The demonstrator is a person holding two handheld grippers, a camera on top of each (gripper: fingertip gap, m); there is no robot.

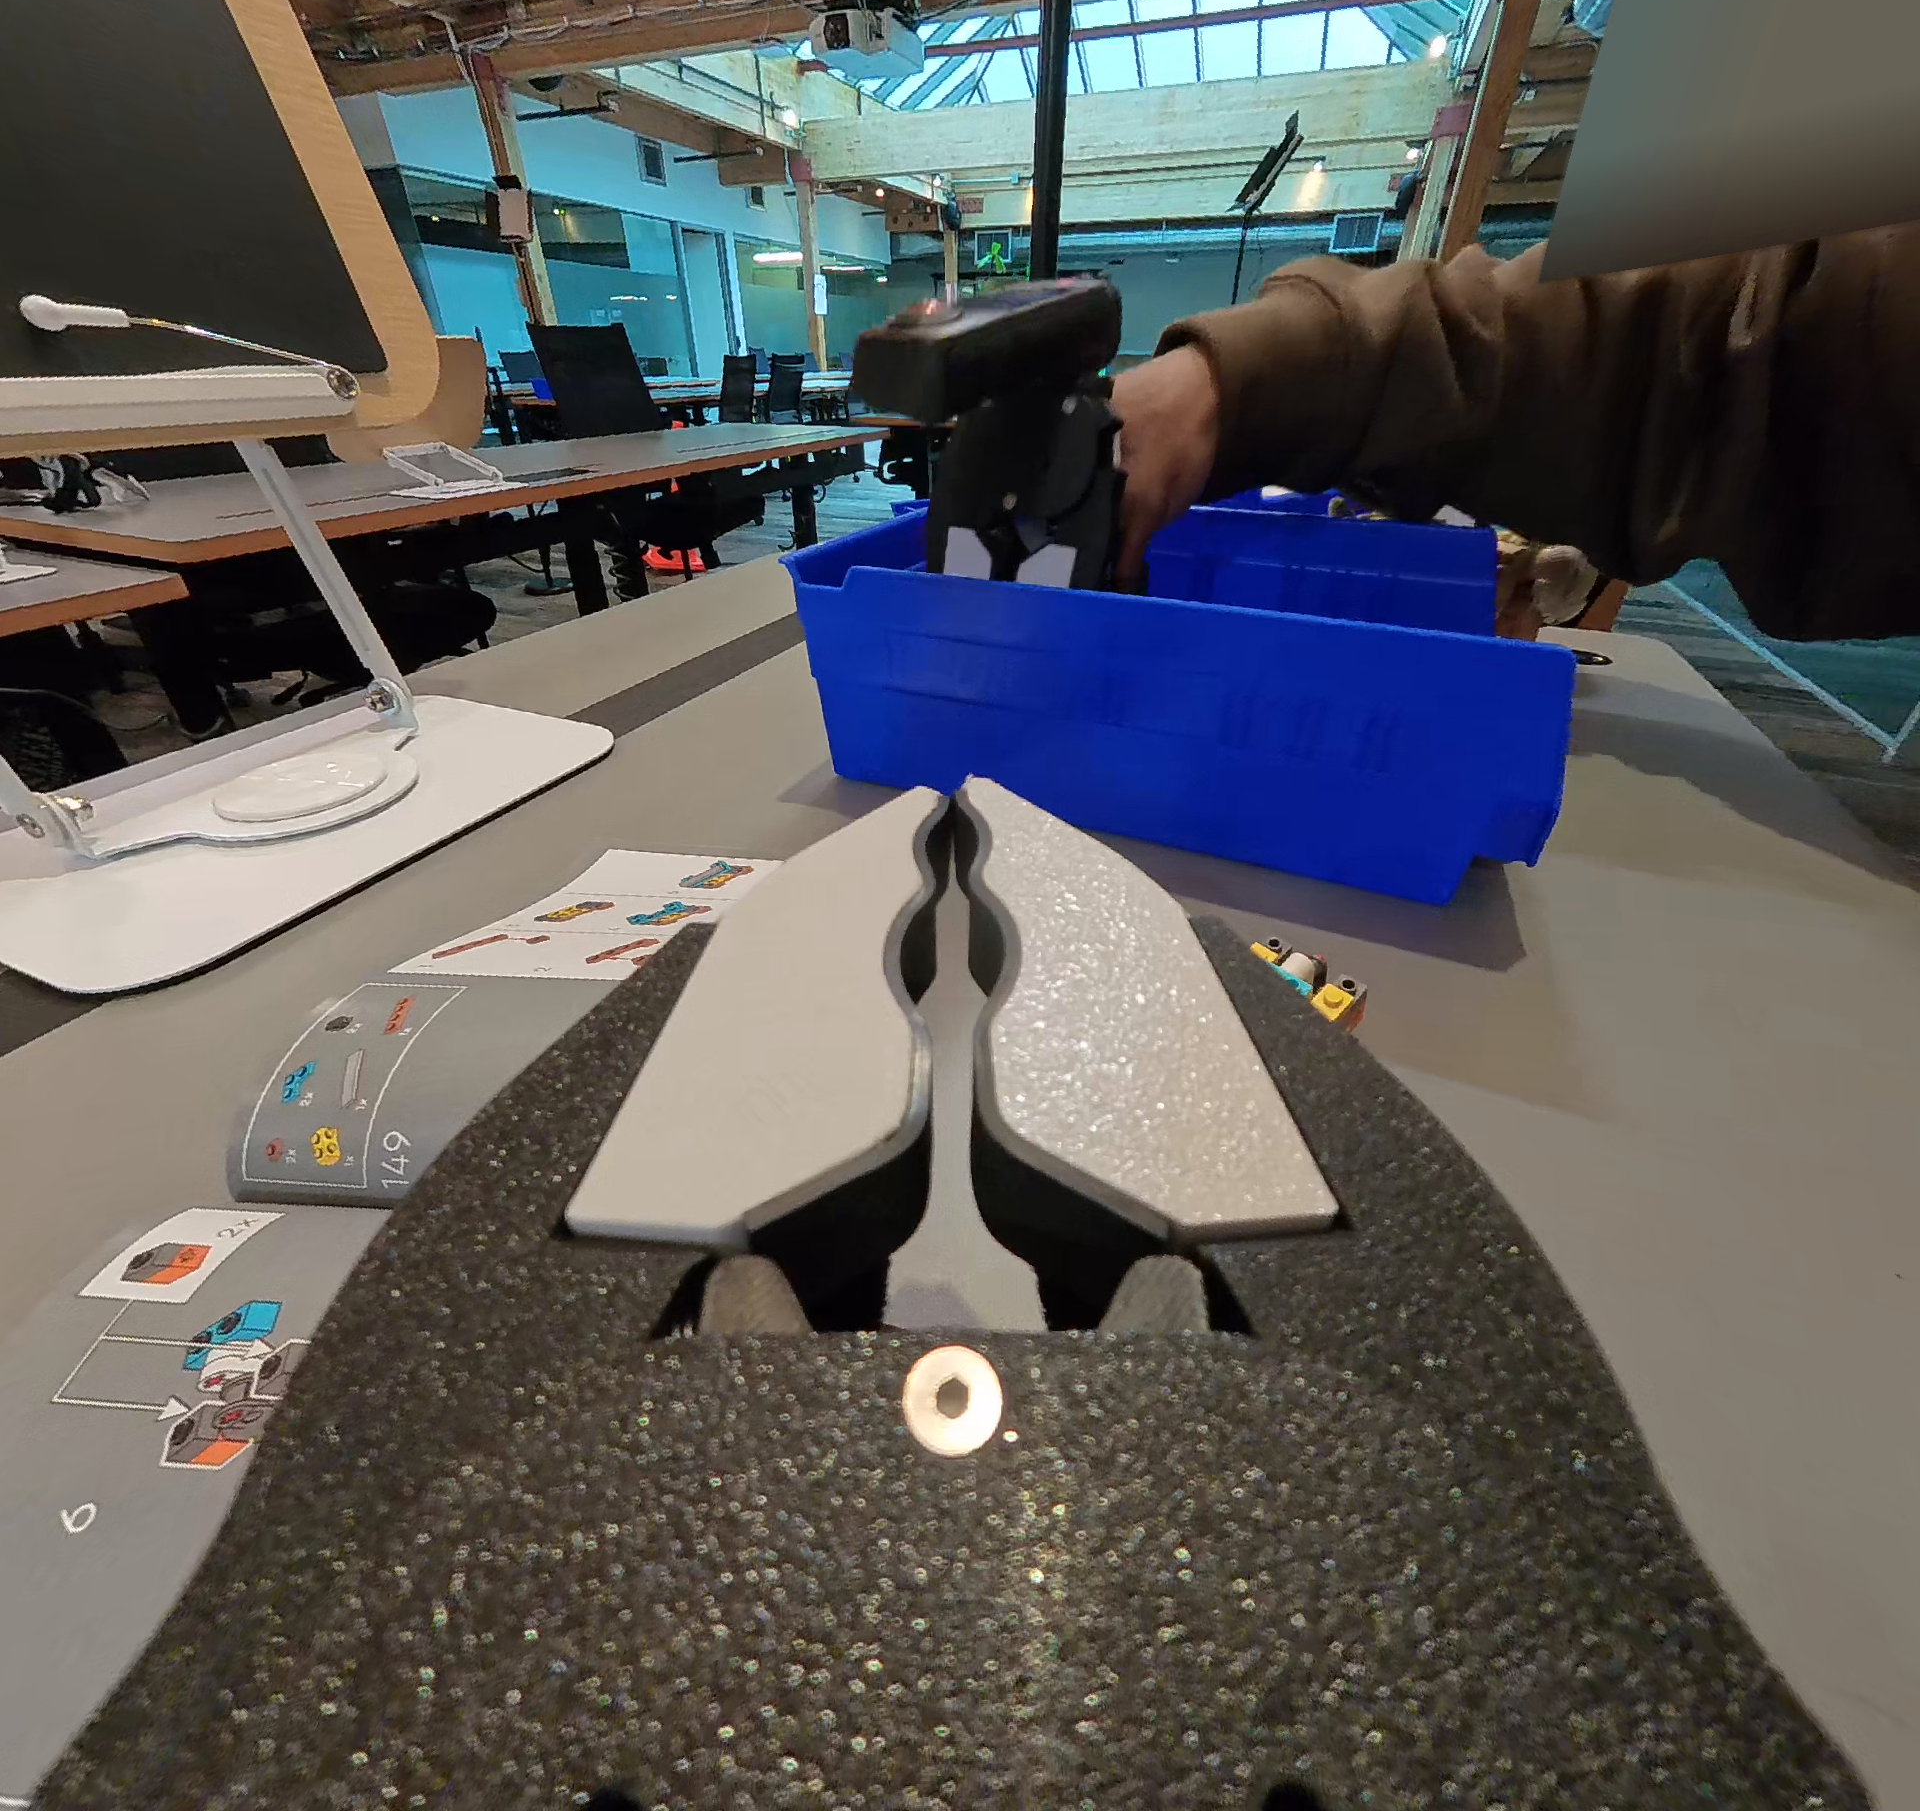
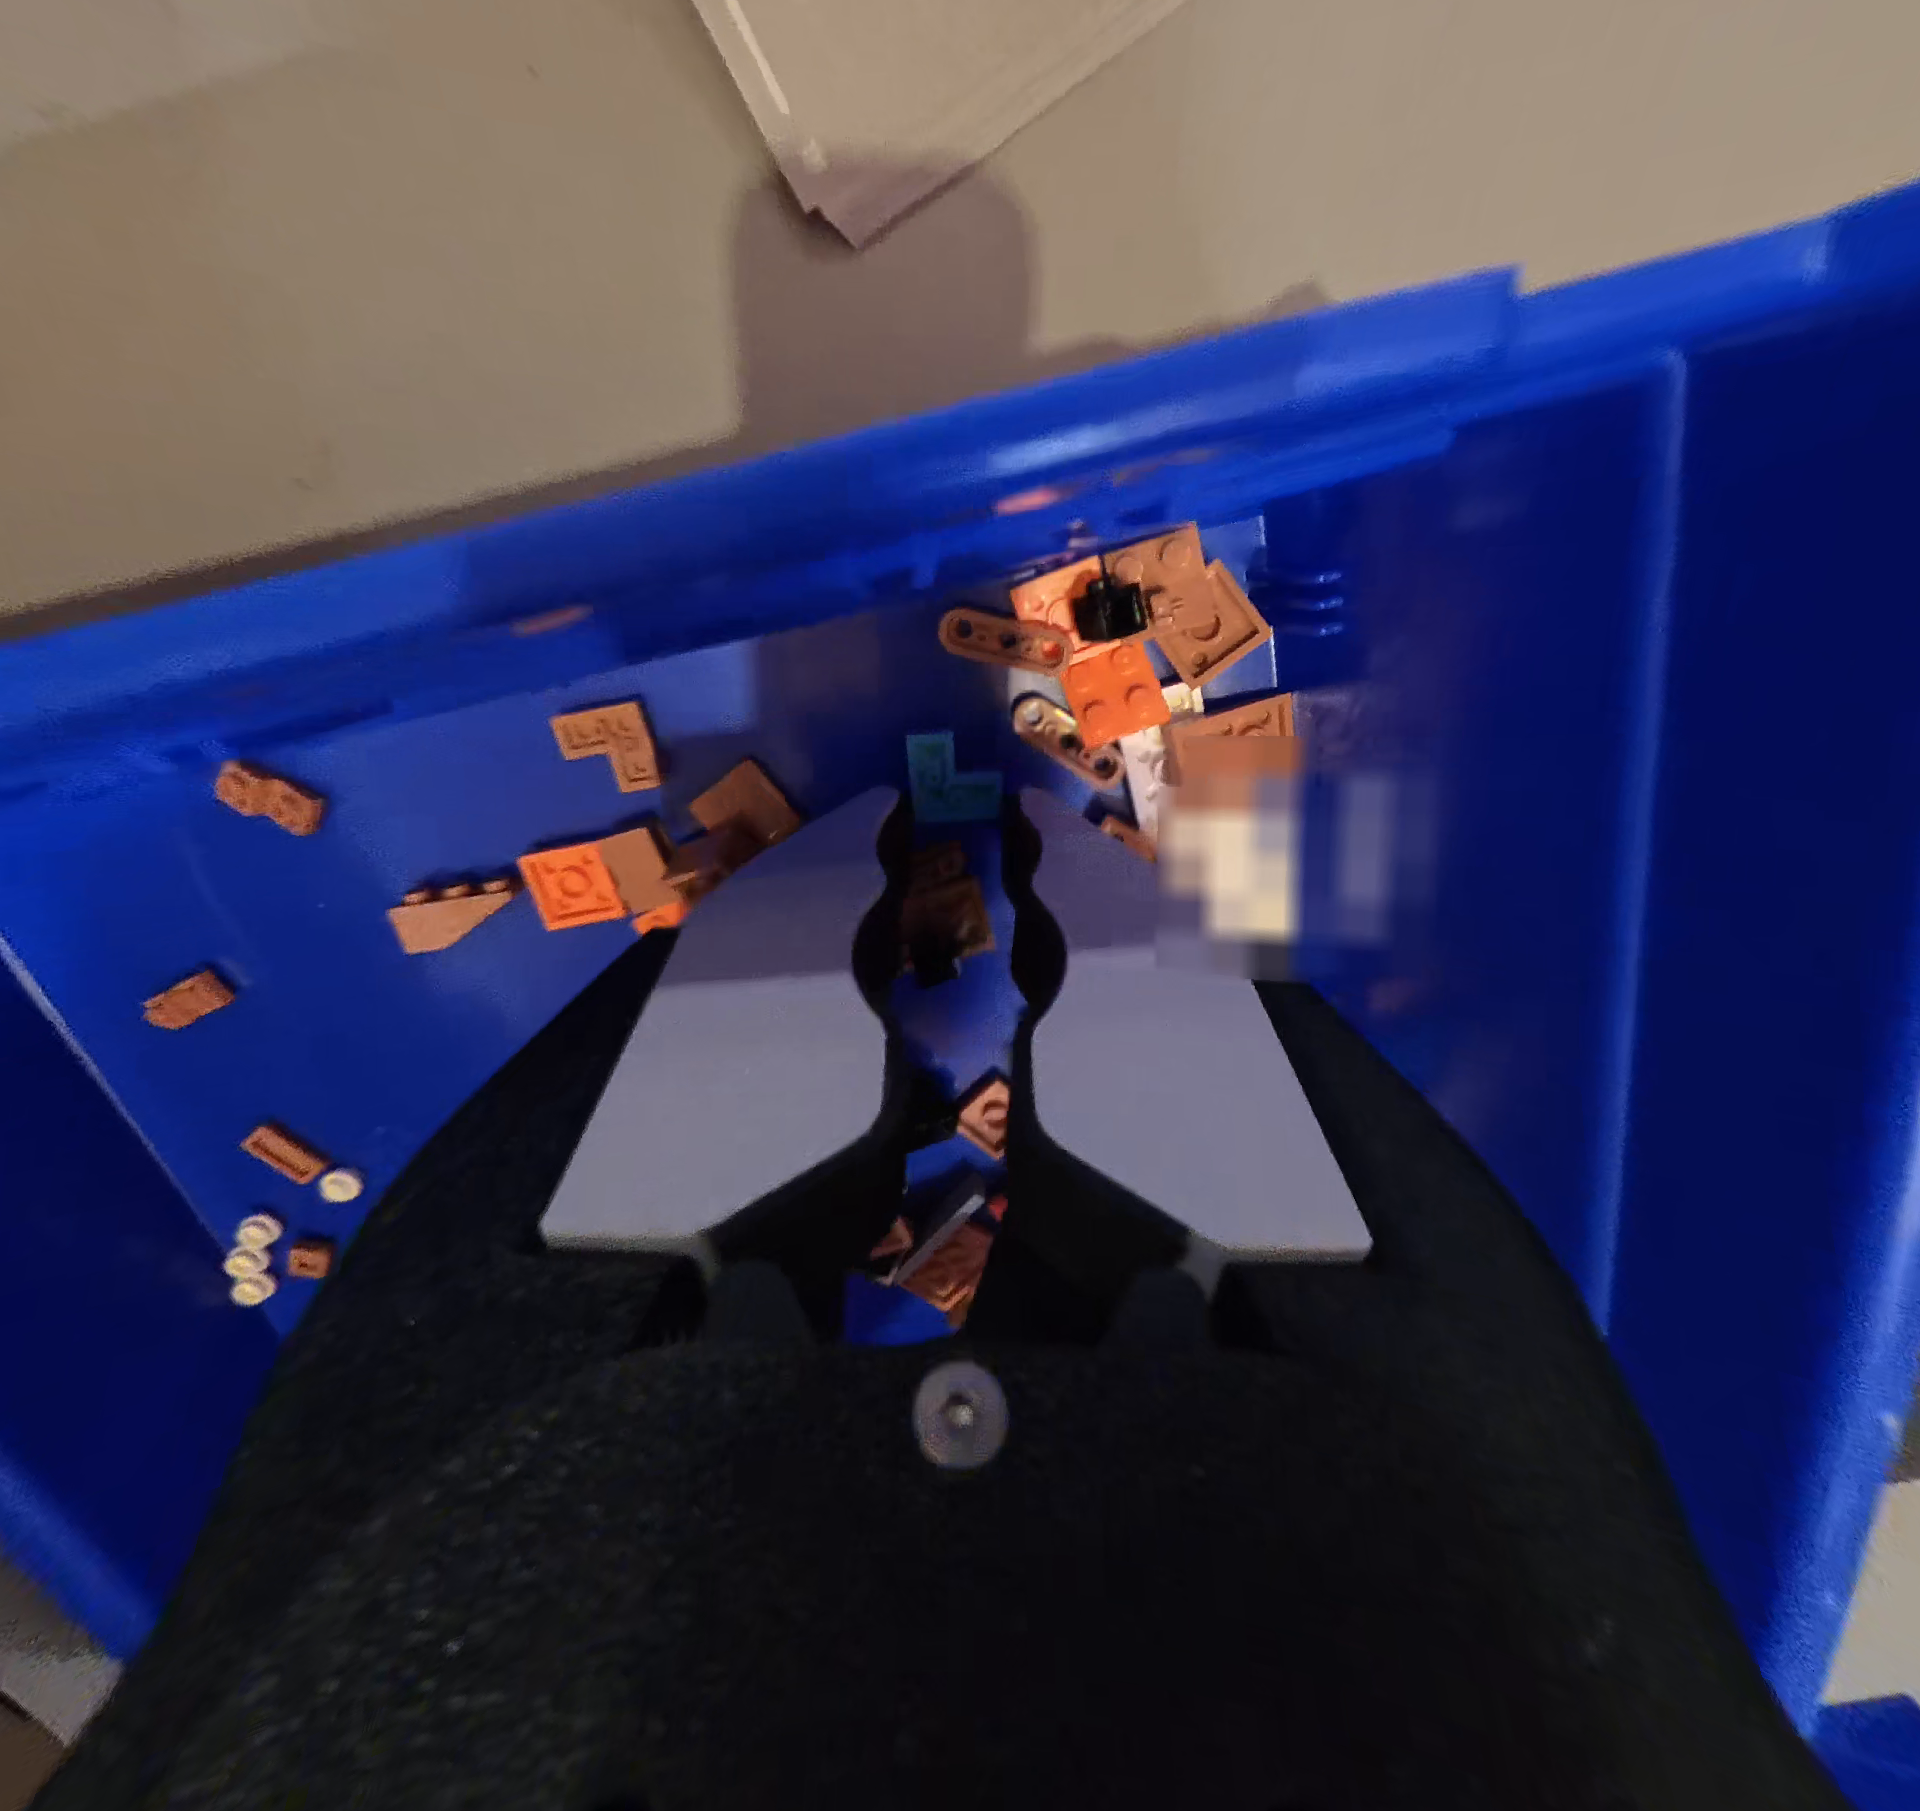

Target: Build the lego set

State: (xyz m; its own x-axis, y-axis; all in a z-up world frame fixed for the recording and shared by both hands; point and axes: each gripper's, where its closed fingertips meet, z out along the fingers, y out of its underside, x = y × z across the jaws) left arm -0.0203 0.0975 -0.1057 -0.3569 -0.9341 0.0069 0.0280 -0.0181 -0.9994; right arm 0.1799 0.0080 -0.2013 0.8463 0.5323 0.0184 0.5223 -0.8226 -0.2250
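Note:
My right gripper [image 2: 958,795] reaches down inside a blue bin [image 2: 1766,826] of loose lego pieces. Its jaws stand a narrow gap apart, with a small teal L-shaped piece [image 2: 943,774] pinched between the tips. Brown pieces [image 2: 608,743] and orange pieces [image 2: 1117,691] lie scattered on the bin floor. The left wrist view shows the right gripper [image 1: 1003,556] dipping into the bin [image 1: 1195,722]. My left gripper [image 1: 954,797] is shut and empty, held above the grey table just in front of the bin. A small yellow and teal assembly [image 1: 1314,982] lies on the table to its right.
An open instruction booklet [image 1: 343,1096] lies on the table at the left; it also shows in the right wrist view [image 2: 935,47]. A white stand [image 1: 260,774] with a screen rises behind it. A second blue bin [image 1: 1330,556] sits behind the first. A person's brown sleeve [image 1: 1455,411] reaches in from the right. The grippers' ends are close to 25 cm from one another.

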